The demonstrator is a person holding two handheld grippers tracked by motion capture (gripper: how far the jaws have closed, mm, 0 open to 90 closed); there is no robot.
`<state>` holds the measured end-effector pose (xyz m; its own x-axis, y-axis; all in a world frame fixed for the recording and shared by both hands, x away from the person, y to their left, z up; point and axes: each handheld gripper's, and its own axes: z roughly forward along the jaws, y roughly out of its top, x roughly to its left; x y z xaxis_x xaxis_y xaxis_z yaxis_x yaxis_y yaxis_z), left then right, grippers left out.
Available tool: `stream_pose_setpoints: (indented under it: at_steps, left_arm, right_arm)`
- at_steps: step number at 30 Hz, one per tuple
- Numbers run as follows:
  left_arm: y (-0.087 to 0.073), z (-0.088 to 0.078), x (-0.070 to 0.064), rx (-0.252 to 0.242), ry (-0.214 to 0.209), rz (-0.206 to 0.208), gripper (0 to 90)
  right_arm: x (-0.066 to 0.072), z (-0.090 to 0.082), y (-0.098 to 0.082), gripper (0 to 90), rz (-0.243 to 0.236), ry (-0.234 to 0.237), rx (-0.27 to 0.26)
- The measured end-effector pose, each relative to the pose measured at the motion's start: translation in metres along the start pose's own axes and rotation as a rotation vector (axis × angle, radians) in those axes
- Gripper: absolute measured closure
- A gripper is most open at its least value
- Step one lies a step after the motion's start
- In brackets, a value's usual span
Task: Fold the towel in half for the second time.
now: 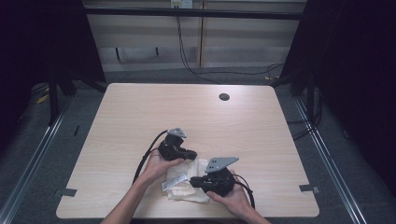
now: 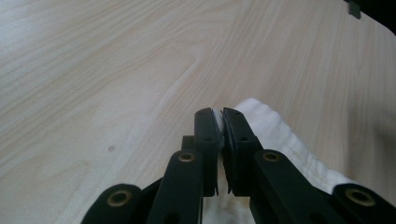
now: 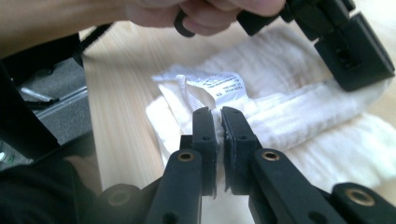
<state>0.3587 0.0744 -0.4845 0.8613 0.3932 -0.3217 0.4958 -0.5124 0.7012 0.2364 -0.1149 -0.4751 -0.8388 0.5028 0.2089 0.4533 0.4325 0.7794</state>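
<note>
Scene: I see a pale wooden table (image 1: 140, 112) from above, with 2 forearms coming in from the bottom edge.
Cloth: a white, crumpled cloth (image 1: 187, 182) lies on the table near the front edge, between my 2 grippers, with a printed care label (image 3: 224, 86) on it.
Left gripper: the left gripper (image 2: 221, 122) sits at the cloth's far left corner; its jaws are nearly together, pinching a thin edge of the cloth.
Right gripper: the right gripper (image 3: 218, 122) is at the cloth's near right side; its jaws are narrow, clamped on a fold of cloth just below the label.
Hands: the left hand (image 1: 161, 165) and right hand (image 1: 233, 198) each grasp a gripper body, low over the table.
Table hole: 1 dark round hole (image 1: 224, 97) sits well beyond the cloth.
</note>
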Motion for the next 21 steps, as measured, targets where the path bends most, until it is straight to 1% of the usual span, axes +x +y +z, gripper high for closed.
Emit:
stream_pose_setpoints:
  at_steps: [2, 4, 7, 8, 9, 10, 11, 12, 13, 14, 16, 17, 18, 19, 20, 21]
  left_arm:
    - [-0.001, 0.006, 0.0, 0.014, -0.004, -0.002, 85.1]
    - [-0.001, 0.01, -0.001, 0.035, 0.002, 0.003, 85.0]
    - [-0.002, 0.015, -0.002, 0.04, 0.002, 0.007, 84.0]
    - [-0.001, 0.015, -0.003, 0.05, 0.012, 0.015, 83.9]
    - [-0.001, 0.016, -0.004, 0.066, 0.026, 0.033, 83.7]
    - [-0.001, 0.018, -0.005, 0.06, 0.025, 0.032, 83.0]
    - [-0.001, 0.018, -0.006, 0.063, 0.03, 0.04, 82.8]
    - [-0.001, 0.018, -0.007, 0.06, 0.031, 0.036, 82.7]
    - [-0.002, 0.018, -0.006, 0.054, 0.02, 0.032, 82.5]
    - [-0.003, 0.019, -0.006, 0.05, 0.025, 0.03, 82.5]
    - [-0.004, 0.021, -0.005, 0.042, 0.012, 0.025, 82.2]
    - [-0.005, 0.021, -0.005, 0.036, 0.003, 0.02, 82.1]
    - [-0.006, 0.021, -0.004, 0.033, -0.011, 0.023, 81.3]
    - [-0.008, 0.021, -0.004, 0.032, -0.019, 0.024, 79.7]
    - [-0.01, 0.02, -0.004, 0.017, -0.027, 0.014, 79.5]
    - [-0.01, 0.02, -0.004, 0.019, -0.026, 0.008, 79.1]
  right_arm:
    - [-0.003, -0.001, -0.004, 84.4, 0.012, 0.002, 0.006]
    - [-0.005, -0.002, -0.007, 84.2, 0.016, 0.002, 0.013]
    - [-0.006, -0.002, -0.012, 83.0, 0.013, -0.007, 0.024]
    - [-0.006, -0.002, -0.013, 82.6, 0.013, -0.014, 0.031]
    - [-0.006, -0.002, -0.014, 81.9, 0.004, -0.023, 0.034]
    - [-0.005, -0.002, -0.016, 81.7, -0.011, -0.04, 0.044]
    - [-0.006, -0.002, -0.017, 81.7, -0.023, -0.045, 0.051]
    - [-0.007, -0.002, -0.018, 81.6, -0.014, -0.046, 0.059]
    - [-0.007, -0.002, -0.019, 81.6, -0.002, -0.044, 0.056]
    - [-0.008, -0.003, -0.021, 81.7, -0.006, -0.045, 0.059]
    - [-0.007, -0.003, -0.022, 81.3, -0.01, -0.053, 0.07]
    - [-0.007, -0.002, -0.023, 80.9, -0.014, -0.057, 0.073]
    - [-0.007, -0.002, -0.024, 80.1, -0.018, -0.068, 0.084]
    - [-0.008, -0.001, -0.025, 79.6, -0.011, -0.066, 0.088]
    - [-0.009, -0.002, -0.026, 79.0, -0.009, -0.065, 0.09]
    - [-0.009, -0.003, -0.027, 78.2, -0.004, -0.075, 0.088]
